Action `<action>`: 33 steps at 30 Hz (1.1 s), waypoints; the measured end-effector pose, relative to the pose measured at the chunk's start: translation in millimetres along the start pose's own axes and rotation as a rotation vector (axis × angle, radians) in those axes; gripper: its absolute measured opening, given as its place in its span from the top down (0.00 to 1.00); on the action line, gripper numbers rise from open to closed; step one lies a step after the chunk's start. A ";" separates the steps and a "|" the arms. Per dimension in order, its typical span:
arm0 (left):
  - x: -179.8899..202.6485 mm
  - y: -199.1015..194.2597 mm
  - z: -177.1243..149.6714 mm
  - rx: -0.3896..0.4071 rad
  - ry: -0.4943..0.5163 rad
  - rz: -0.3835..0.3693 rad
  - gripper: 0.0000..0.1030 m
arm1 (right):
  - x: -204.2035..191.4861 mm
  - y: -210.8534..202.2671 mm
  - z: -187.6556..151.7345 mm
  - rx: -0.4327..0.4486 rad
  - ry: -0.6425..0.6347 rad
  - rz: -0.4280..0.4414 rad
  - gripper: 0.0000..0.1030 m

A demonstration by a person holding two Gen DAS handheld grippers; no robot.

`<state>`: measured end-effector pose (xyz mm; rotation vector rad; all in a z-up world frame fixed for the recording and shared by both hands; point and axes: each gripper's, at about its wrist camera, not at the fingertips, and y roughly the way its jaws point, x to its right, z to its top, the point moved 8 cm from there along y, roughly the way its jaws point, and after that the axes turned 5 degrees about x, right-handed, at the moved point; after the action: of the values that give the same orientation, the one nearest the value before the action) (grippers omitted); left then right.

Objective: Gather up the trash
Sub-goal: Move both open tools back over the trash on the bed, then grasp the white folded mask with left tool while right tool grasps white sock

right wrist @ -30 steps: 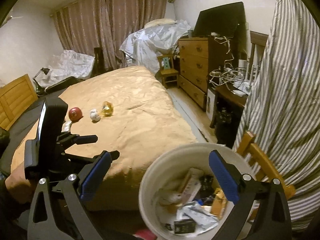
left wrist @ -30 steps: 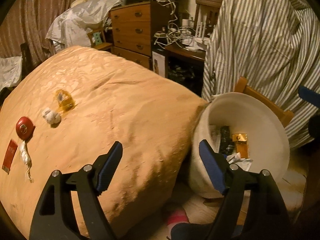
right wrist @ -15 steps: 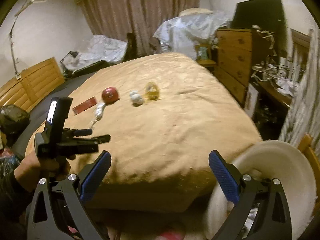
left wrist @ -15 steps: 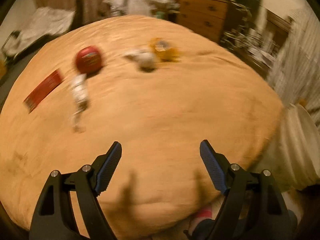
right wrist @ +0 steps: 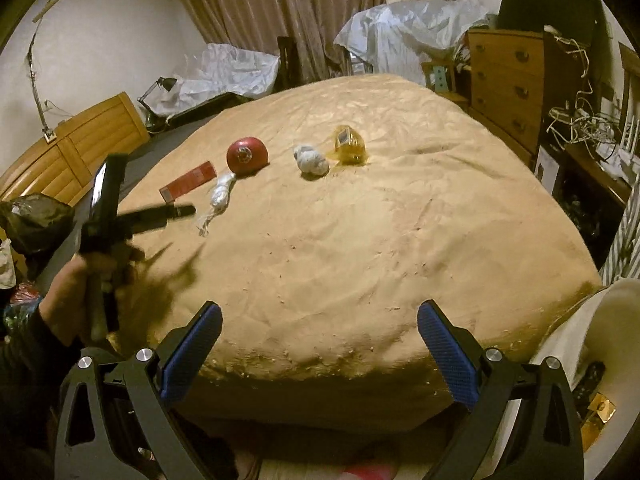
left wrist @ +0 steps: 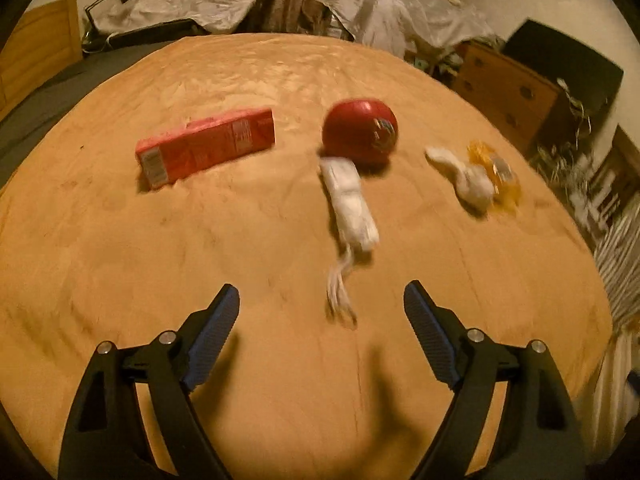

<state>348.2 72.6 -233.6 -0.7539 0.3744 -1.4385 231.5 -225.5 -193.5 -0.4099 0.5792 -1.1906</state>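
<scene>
Trash lies on the tan bed cover (left wrist: 200, 248): a red carton (left wrist: 204, 148), a red round object (left wrist: 360, 130), a white twisted wrapper (left wrist: 350, 200), a crumpled white wad (left wrist: 468, 180) and a yellow clear wrapper (left wrist: 498, 172). My left gripper (left wrist: 322, 308) is open and empty, low over the bed, just short of the white wrapper's tail. In the right wrist view the left gripper (right wrist: 176, 212) reaches toward the white wrapper (right wrist: 220, 196). My right gripper (right wrist: 320, 332) is open and empty at the bed's near edge, beside the white bin (right wrist: 600, 320).
The bin holds several pieces of trash (right wrist: 598, 404). A wooden dresser (right wrist: 504, 80) and a cluttered desk with cables (right wrist: 580, 128) stand right of the bed. A wooden headboard (right wrist: 76, 144) is at the left. Covered piles (right wrist: 400, 36) sit by the curtains.
My left gripper has swung from the bin to the bed and moved close to the trash, now near the white wrapper. My right gripper has turned left, away from the bin.
</scene>
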 end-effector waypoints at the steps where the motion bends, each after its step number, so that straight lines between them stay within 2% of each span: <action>1: 0.1 4.6 6.4 0.008 -0.001 0.003 0.19 | 0.1 5.1 -0.8 -0.007 0.002 0.000 0.05; 6: 15.6 30.9 23.6 0.006 0.017 -0.011 0.18 | 6.0 28.4 -0.3 -0.037 -0.002 0.004 0.05; 11: 21.2 55.1 32.0 -0.003 0.058 0.016 0.19 | -2.6 57.2 13.8 -0.053 -0.042 0.024 0.05; 13: 18.0 61.5 32.9 -0.003 0.067 0.028 0.28 | -8.2 69.9 22.7 -0.056 -0.065 0.037 0.05; 14: 16.4 63.3 32.0 -0.007 0.071 0.034 0.41 | -11.4 78.1 27.9 -0.057 -0.082 0.042 0.06; 15: 13.6 63.5 31.8 -0.004 0.074 0.045 0.48 | -13.6 84.5 32.2 -0.060 -0.095 0.044 0.08; 16: 12.1 62.0 32.1 0.004 0.076 0.044 0.52 | -16.7 93.6 37.5 -0.067 -0.109 0.052 0.16; 17: 11.3 60.4 31.5 0.005 0.079 0.038 0.61 | -20.0 103.8 43.0 -0.080 -0.127 0.057 0.33; 18: 10.9 57.6 30.2 0.002 0.091 0.032 0.70 | -22.8 111.9 47.6 -0.090 -0.144 0.054 0.40; 19: 10.6 54.7 28.8 -0.002 0.109 0.036 0.73 | -26.1 123.8 56.3 -0.099 -0.165 0.051 0.46; 24: -1.1 41.5 23.8 0.000 0.132 0.040 0.74 | -38.5 174.5 101.6 -0.102 -0.199 0.069 0.45; 26: -6.7 43.7 21.0 -0.016 0.124 0.028 0.74 | -42.8 197.4 118.5 -0.117 -0.213 0.081 0.37; 29: -8.2 48.4 19.2 -0.021 0.112 0.000 0.73 | -48.0 235.9 139.1 -0.142 -0.252 0.060 0.35; 31: -7.0 51.1 21.6 -0.022 0.113 -0.011 0.70 | -51.4 253.8 146.3 -0.150 -0.270 0.045 0.34; 33: -6.3 52.0 24.1 -0.019 0.109 -0.022 0.62 | -54.1 272.5 154.3 -0.154 -0.298 0.018 0.32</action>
<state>402.0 82.4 -252.0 -0.6990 0.4655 -1.5028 515.7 -85.8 -220.2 -0.6985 0.4157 -1.0460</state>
